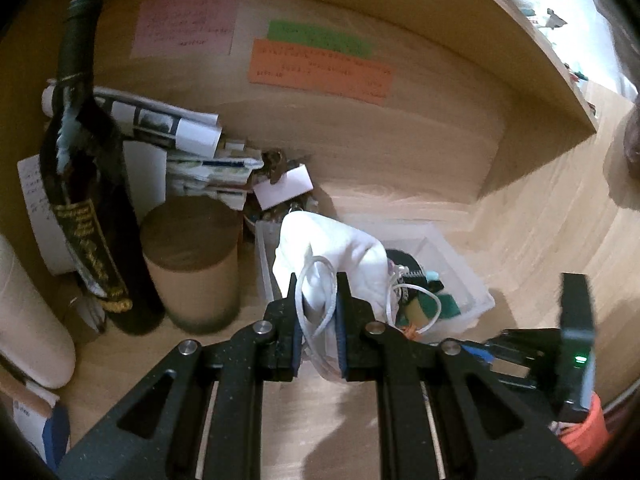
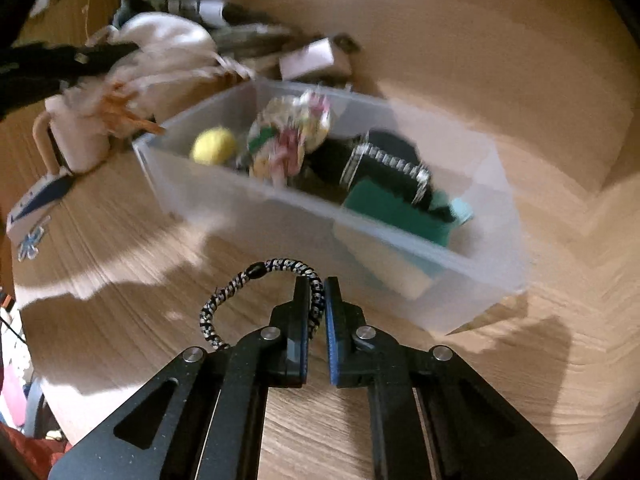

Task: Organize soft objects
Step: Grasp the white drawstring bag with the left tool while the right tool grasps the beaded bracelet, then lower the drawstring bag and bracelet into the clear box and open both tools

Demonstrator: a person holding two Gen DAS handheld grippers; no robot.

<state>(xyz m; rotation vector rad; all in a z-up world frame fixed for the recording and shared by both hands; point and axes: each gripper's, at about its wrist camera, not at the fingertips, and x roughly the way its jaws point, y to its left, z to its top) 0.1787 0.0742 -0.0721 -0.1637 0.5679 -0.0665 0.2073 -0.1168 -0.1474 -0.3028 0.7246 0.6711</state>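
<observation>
Bin at twelve o'clock part-filled; white pouch clamped in left gripper, braided band in right gripper, both undelivered.

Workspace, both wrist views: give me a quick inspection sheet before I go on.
Surface: wooden tabletop, partly shadowed.
Job's things: clear bin holding yellow ball, green sponge, dark fabric; white pouch; braided cord.
Clutter: dark bottle, brown canister, papers, sticky notes.
Grippers: left gripper shut on white pouch; right gripper shut on braided cord.
Cables: nothing seen.
Surroundings: wooden shelf alcove.
</observation>
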